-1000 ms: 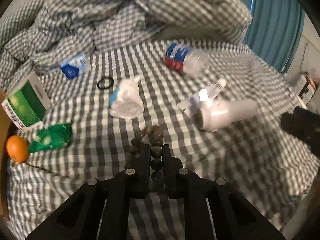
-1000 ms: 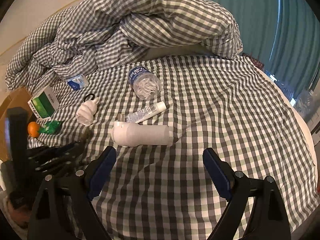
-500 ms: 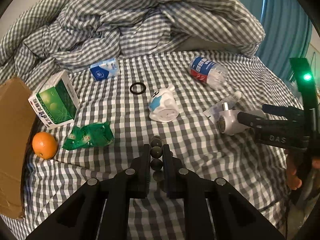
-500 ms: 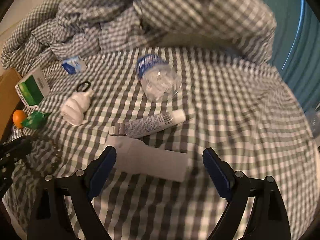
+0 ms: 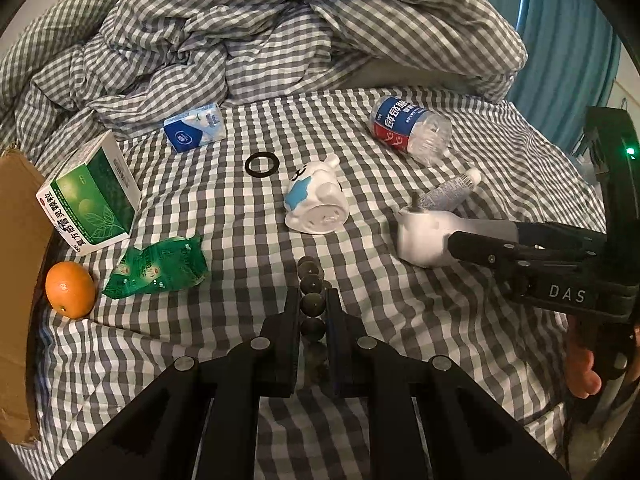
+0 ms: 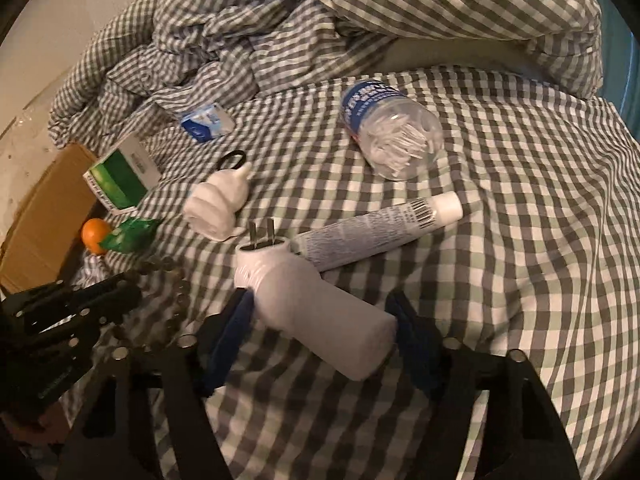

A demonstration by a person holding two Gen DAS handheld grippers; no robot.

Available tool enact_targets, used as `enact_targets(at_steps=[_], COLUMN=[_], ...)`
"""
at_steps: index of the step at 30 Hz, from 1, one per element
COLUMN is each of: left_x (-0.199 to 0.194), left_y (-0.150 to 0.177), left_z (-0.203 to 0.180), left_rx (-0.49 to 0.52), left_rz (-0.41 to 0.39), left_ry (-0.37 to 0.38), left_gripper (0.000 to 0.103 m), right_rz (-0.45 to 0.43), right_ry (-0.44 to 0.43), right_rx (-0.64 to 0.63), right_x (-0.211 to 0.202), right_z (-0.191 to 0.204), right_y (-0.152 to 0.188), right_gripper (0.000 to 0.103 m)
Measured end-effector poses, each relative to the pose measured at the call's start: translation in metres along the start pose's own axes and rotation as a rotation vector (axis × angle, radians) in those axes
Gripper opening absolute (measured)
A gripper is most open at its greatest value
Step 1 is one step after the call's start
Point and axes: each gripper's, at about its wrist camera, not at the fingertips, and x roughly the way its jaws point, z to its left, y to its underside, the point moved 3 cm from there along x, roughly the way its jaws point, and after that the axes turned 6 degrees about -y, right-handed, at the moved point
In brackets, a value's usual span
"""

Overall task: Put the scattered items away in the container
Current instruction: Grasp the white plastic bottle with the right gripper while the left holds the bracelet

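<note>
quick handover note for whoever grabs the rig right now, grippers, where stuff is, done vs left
Left gripper: shut on the bead string, not yet boxed.
Right gripper: jaws have just been closing around the white plug-in device; firm grip unclear.
Cardboard box stands at the bed's left edge.
On the bed: orange, green packet, green box, blue tissue pack, black ring, cow figure, tube, bottle.
Done: nothing visibly boxed. Left: everything.

rumpled checked duvet beside teal curtain.
</note>
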Motion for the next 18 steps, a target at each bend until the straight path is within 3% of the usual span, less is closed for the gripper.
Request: enact_targets(at_steps=[8, 18], left_x=[-0.006, 0.021], left_y=[0.001, 0.015], left_z=[0.005, 0.006], left_rx=[-0.01, -0.033], left_rz=[-0.004, 0.065], left_ry=[0.011, 0.058], left_gripper=[0.011, 0.014], right_rz=[0.0, 0.038], right_ry=[-0.068, -0.038], right_rx=[-0.002, -0.025], right_x=[-0.005, 0.011], right_z=[0.021, 0.029], right_y=[0.007, 0.015], right_gripper=[0.032, 0.032])
